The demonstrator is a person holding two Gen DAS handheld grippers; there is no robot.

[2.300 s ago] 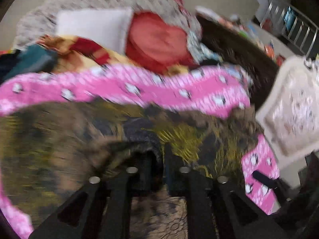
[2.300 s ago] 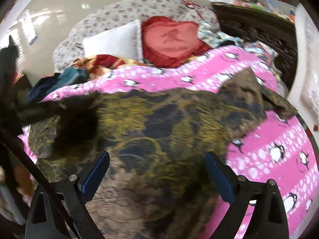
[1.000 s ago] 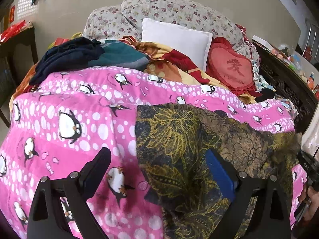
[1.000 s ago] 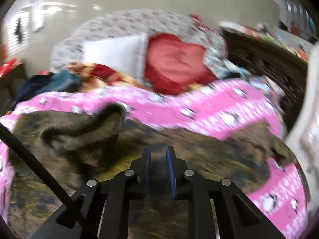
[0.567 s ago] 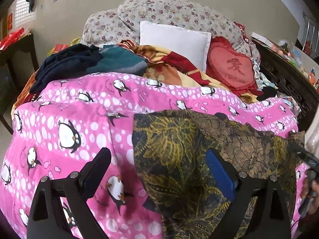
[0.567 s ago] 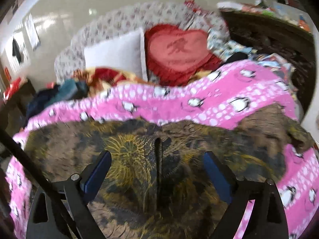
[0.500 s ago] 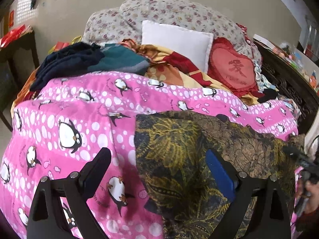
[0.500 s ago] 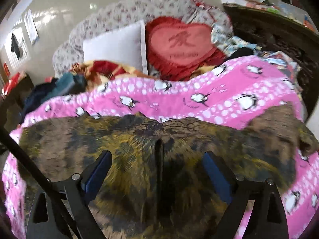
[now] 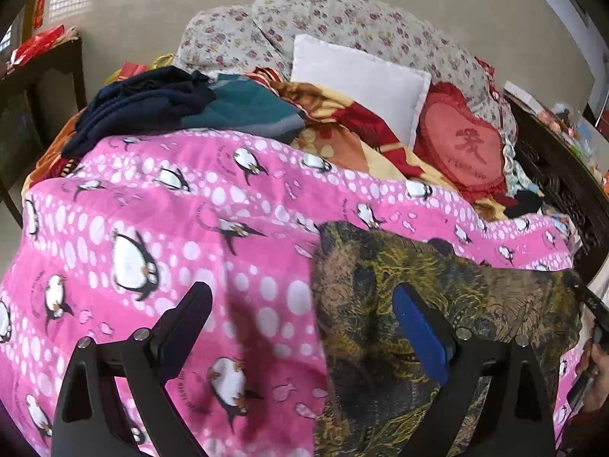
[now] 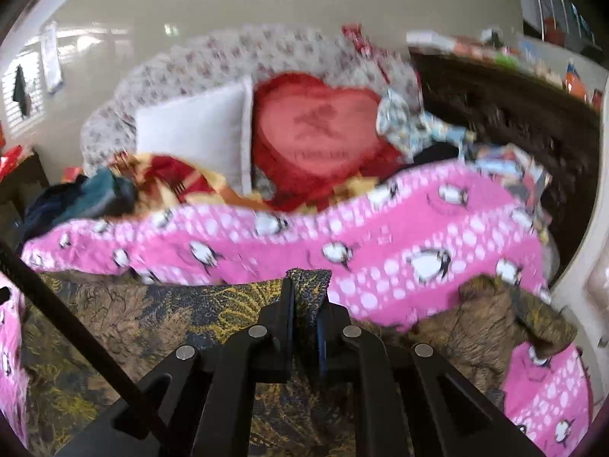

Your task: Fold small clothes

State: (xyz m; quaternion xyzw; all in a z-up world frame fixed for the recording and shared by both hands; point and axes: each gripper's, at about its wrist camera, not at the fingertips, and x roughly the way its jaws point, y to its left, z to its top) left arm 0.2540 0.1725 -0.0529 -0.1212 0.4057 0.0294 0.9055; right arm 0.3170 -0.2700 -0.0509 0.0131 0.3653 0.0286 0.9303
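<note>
A dark garment with a gold and brown leaf print (image 9: 495, 297) lies spread on a pink penguin blanket (image 9: 152, 190). My left gripper (image 9: 300, 297) hangs open over the garment's left edge, one finger above the blanket and the blue-padded finger above the cloth, holding nothing. In the right wrist view the garment (image 10: 152, 316) fills the foreground, and my right gripper (image 10: 304, 293) is shut on a raised fold at its far edge, next to the pink blanket (image 10: 380, 236). A person's hand (image 9: 597, 377) shows at the left wrist view's right edge.
Behind the blanket lie a white pillow (image 9: 357, 80), a red heart cushion (image 9: 464, 144), a flowered bolster (image 9: 342, 19) and a heap of dark blue and teal clothes (image 9: 182, 106). A dark carved wooden bed frame (image 10: 495, 114) runs along the right.
My right gripper went from wide open above the garment to shut on a pinch of its far edge. The left gripper stays open in much the same place.
</note>
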